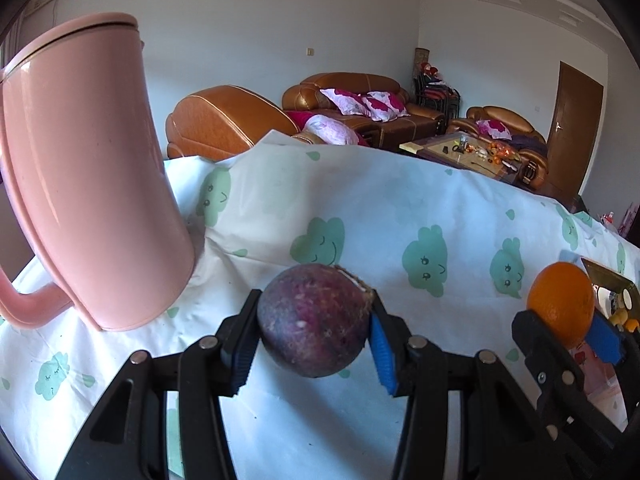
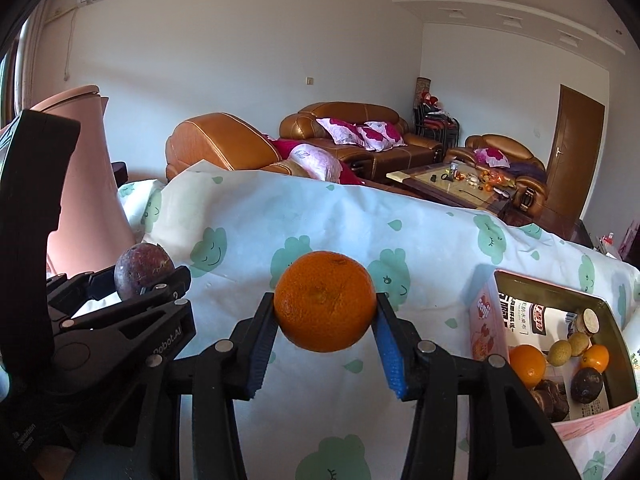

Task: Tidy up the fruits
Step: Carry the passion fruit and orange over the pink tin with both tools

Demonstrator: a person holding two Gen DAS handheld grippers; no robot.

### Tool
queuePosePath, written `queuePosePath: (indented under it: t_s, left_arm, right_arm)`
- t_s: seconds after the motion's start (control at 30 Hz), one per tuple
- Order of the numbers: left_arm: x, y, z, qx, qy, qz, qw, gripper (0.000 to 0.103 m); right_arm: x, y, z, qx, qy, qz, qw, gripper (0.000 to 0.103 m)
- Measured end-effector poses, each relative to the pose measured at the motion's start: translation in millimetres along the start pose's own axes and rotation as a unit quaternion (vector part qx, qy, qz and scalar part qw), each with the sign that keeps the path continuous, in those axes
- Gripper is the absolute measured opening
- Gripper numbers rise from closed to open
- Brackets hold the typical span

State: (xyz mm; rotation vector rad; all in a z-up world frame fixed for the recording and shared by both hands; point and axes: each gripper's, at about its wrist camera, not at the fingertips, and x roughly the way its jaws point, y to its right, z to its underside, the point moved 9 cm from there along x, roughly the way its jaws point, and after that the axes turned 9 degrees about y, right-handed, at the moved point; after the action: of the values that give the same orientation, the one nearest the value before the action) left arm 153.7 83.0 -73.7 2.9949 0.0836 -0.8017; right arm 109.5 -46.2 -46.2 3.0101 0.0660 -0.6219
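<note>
My left gripper (image 1: 314,338) is shut on a purple passion fruit (image 1: 314,320) and holds it above the cloud-print tablecloth (image 1: 400,208). My right gripper (image 2: 325,340) is shut on an orange (image 2: 325,300), also above the cloth. In the left wrist view the right gripper (image 1: 568,328) with the orange (image 1: 561,304) is at the far right. In the right wrist view the left gripper (image 2: 146,284) with the passion fruit (image 2: 144,268) is at the left. A pink open box (image 2: 486,320) at the right holds several small fruits (image 2: 528,364).
A tall pink jug (image 1: 88,184) stands on the cloth at the left, close to the left gripper; it also shows in the right wrist view (image 2: 86,184). Brown sofas (image 2: 224,140) and a coffee table (image 2: 440,184) lie beyond the table's far edge.
</note>
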Motion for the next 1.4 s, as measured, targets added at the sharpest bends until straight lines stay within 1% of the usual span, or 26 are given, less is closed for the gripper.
queuePosePath:
  t_s: [0.17, 0.33, 0.43, 0.53, 0.7, 0.87, 1.0, 1.23, 1.4]
  left_arm:
    - [-9, 0, 3, 0.000, 0.004, 0.000, 1.0000, 0.051]
    - [-18, 2, 8, 0.000, 0.008, 0.003, 1.0000, 0.051]
    - [-23, 0, 10, -0.007, 0.010, 0.003, 0.9999, 0.051]
    - [-30, 3, 13, -0.021, 0.012, 0.014, 0.9996, 0.051]
    - [-43, 19, 16, -0.013, 0.020, 0.021, 0.9995, 0.051]
    - [-52, 38, 16, -0.015, 0.033, 0.034, 0.9988, 0.051]
    - [-60, 58, 17, -0.002, 0.041, 0.045, 0.9981, 0.051]
    - [-71, 82, 19, 0.010, 0.054, 0.054, 0.9970, 0.051]
    - [-78, 103, 21, 0.023, 0.056, 0.067, 0.9959, 0.051]
  right_arm:
    - [-6, 3, 3, 0.009, -0.002, -0.003, 1.000, 0.049]
    - [-13, 3, 6, 0.005, -0.001, -0.004, 1.000, 0.049]
    - [-21, 3, 9, 0.003, -0.002, -0.010, 1.000, 0.049]
    - [-29, 5, 14, 0.008, -0.004, -0.018, 1.000, 0.049]
    - [-42, 15, 17, 0.000, 0.004, -0.014, 1.000, 0.049]
    - [-54, 36, 19, 0.002, 0.014, 0.002, 1.000, 0.049]
    - [-59, 52, 21, 0.003, 0.015, 0.011, 1.000, 0.049]
    - [-74, 73, 27, 0.003, 0.020, 0.013, 1.000, 0.049]
    - [-84, 86, 32, -0.003, 0.023, 0.016, 1.000, 0.049]
